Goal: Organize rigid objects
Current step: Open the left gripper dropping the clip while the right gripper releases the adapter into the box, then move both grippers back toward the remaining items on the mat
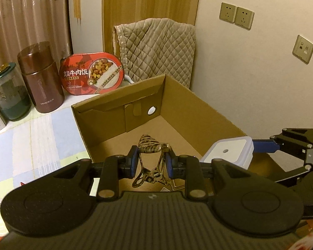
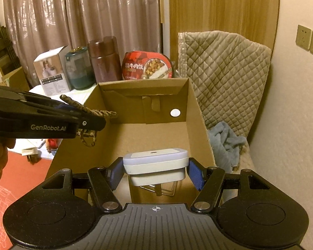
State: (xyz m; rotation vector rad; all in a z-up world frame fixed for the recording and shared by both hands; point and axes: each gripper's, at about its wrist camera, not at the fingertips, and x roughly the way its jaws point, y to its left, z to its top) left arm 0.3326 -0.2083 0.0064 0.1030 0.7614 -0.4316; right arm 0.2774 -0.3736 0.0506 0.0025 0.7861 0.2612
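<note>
My left gripper (image 1: 151, 163) is shut on a tortoiseshell hair claw clip (image 1: 150, 145) and holds it over the near edge of an open cardboard box (image 1: 208, 114). My right gripper (image 2: 155, 171) is shut on a white lidded plastic container (image 2: 155, 160) and holds it above the box (image 2: 198, 114) at its near right side. In the left wrist view the container (image 1: 229, 151) and the right gripper's blue finger (image 1: 264, 145) show at right. In the right wrist view the left gripper and the clip (image 2: 89, 109) show at left. The box floor looks bare.
Behind the box stand a red oval meal tub (image 1: 92, 73), a brown flask (image 1: 40, 79), a green-lidded glass jar (image 1: 8, 95) and a white carton (image 2: 52, 73). A quilted chair (image 2: 223, 73) with a blue cloth (image 2: 227, 143) stands right of the box. Wall sockets (image 1: 236, 15) are on the right.
</note>
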